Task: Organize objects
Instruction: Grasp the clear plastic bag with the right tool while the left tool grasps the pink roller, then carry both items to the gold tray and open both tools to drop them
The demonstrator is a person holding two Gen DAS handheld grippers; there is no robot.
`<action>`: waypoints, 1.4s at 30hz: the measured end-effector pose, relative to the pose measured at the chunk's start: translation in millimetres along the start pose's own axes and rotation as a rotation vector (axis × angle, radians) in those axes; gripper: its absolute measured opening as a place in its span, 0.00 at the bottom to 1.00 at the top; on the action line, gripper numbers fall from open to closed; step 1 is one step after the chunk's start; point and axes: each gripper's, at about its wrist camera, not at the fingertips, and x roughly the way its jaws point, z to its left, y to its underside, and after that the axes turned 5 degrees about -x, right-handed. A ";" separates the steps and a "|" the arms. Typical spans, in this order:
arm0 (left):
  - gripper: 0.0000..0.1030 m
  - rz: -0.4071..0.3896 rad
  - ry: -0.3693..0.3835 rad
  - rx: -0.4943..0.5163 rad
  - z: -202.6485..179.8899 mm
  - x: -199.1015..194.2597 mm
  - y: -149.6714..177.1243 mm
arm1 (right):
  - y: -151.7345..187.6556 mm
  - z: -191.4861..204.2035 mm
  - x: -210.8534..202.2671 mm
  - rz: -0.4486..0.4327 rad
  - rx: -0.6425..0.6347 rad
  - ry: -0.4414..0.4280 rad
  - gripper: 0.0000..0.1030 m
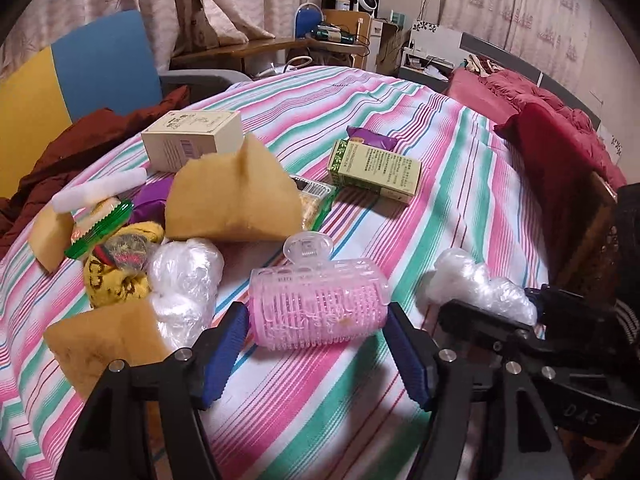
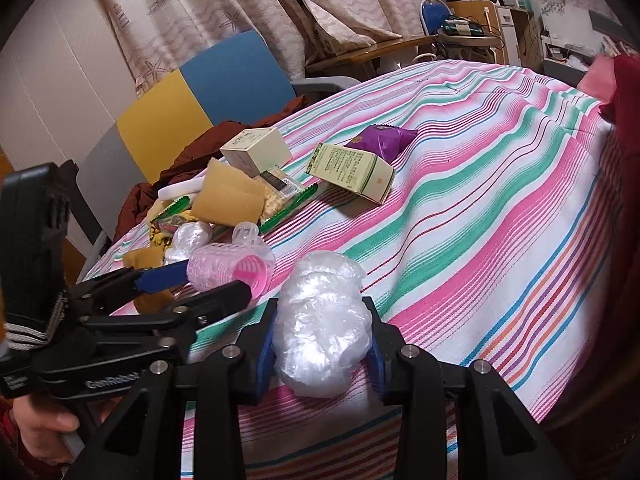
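On the striped bedspread [image 1: 460, 200] the left gripper [image 1: 316, 344] has its blue-padded fingers [image 1: 222, 354] spread apart on either side of a pink hair roller [image 1: 320, 306]. The roller lies on its side between the pads, with small gaps on both sides as far as the left wrist view shows, so the fingers are open around it rather than squeezing it. A clear plastic clip sits on top of the roller.

The right gripper [image 2: 320, 354] is closed on a crumpled clear plastic bag [image 2: 320, 320], its pads pressed against both sides of the wad, which bulges above them. The bag sits low on the bed just to the right of the roller.

Farther back lies a heap: tan sponge pieces [image 1: 236, 196], another ball of clear plastic [image 1: 186, 280], a yellow patterned cloth [image 1: 116, 272], a green comb [image 1: 98, 228] and a white foam stick [image 1: 100, 190]. A cream box [image 1: 192, 142] stands behind the heap. A green box [image 1: 374, 170] lies flat to the right, closed as far as can be seen, with a purple snack packet [image 1: 370, 138] touching its far edge. What the boxes hold cannot be told.
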 end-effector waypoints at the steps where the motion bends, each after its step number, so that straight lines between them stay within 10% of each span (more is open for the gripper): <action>1: 0.67 0.003 -0.003 -0.003 -0.6 1.3 -0.1 | 0.4 0.5 0.2 -0.002 -0.002 0.002 0.38; 26: 0.62 -0.138 0.027 -0.036 4.9 -67.0 97.5 | 10.7 24.8 -9.6 0.062 -0.028 -0.078 0.37; 42: 0.62 -0.232 -0.057 -0.273 68.2 -161.9 182.6 | 28.3 118.8 -15.4 0.148 -0.205 -0.231 0.37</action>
